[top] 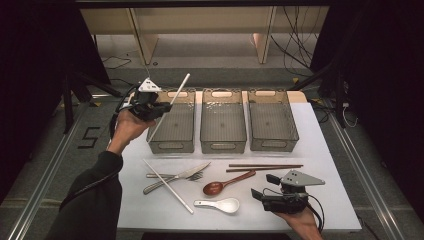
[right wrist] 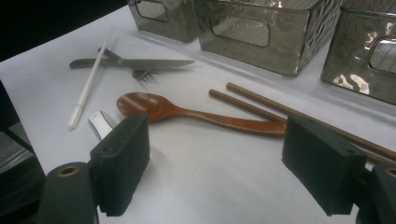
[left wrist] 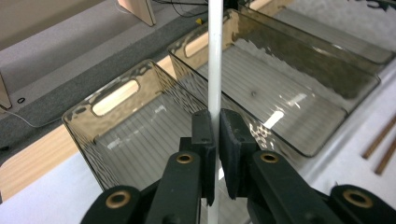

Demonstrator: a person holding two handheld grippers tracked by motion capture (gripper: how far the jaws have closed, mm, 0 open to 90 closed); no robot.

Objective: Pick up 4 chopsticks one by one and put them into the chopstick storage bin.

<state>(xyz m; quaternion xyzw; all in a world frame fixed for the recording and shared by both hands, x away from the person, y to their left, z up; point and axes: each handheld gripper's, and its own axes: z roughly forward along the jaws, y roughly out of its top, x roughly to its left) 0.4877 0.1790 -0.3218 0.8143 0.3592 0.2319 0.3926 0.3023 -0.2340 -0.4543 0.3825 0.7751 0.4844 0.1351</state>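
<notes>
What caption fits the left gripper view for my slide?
Left gripper shut on a white chopstick, held upright above the leftmost smoked-plastic bin.

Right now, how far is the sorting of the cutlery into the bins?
Done: nothing; the three bins look empty. In hand: the left gripper is shut on a white chopstick above the left bin. Left: second white chopstick, knife, fork, wooden spoon, white spoon, brown chopsticks. The right gripper waits open.

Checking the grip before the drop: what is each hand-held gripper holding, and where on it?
The left hand-held gripper pinches a white chopstick below its middle, over the left bin. The right hand-held gripper holds nothing.
</notes>
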